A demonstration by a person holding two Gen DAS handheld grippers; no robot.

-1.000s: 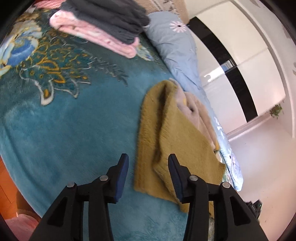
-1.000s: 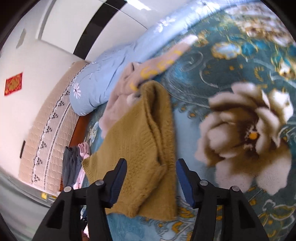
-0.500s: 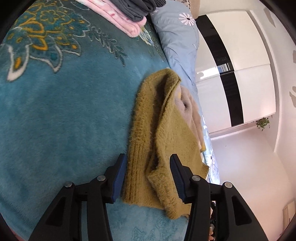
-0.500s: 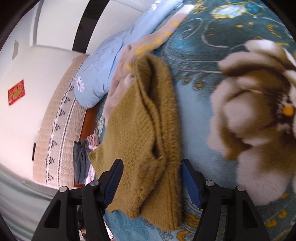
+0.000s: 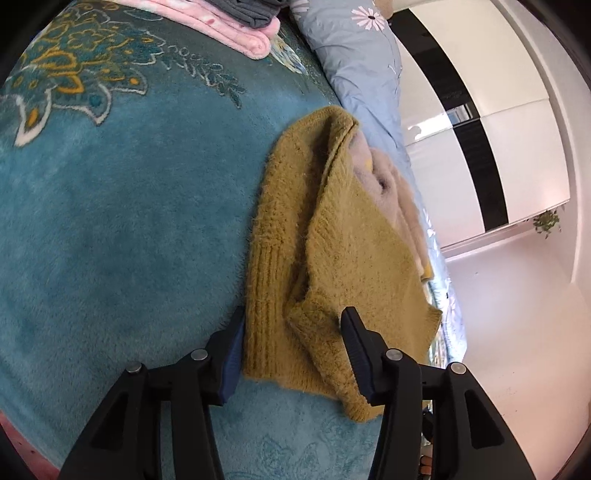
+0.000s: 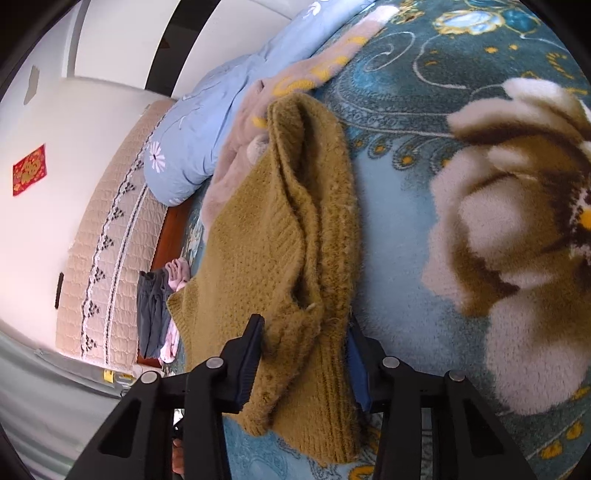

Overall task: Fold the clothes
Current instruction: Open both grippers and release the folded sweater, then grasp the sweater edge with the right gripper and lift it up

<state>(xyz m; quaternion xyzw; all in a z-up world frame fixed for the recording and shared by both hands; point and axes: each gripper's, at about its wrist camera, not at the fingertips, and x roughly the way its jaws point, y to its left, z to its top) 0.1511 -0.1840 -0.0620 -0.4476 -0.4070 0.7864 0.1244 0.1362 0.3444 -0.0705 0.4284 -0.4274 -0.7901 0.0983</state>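
pink garment (image 5: 395,192): mostly under sweater (image 5: 332,258) | folded stack (image 5: 236,22): cut by frame edge

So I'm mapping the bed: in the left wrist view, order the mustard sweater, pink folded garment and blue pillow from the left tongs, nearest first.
1. Mustard sweater: between the left tongs.
2. Blue pillow: upper right, beyond the sweater.
3. Pink folded garment: top edge, under a grey garment.

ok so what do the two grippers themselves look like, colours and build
The left gripper and the right gripper look alike: black plastic frames with triangular cut-outs, two angular fingers each, and round silver bolt heads at the joints. The inner faces of the fingers carry dark blue pads. No cables, markings or sleeves show in either view.
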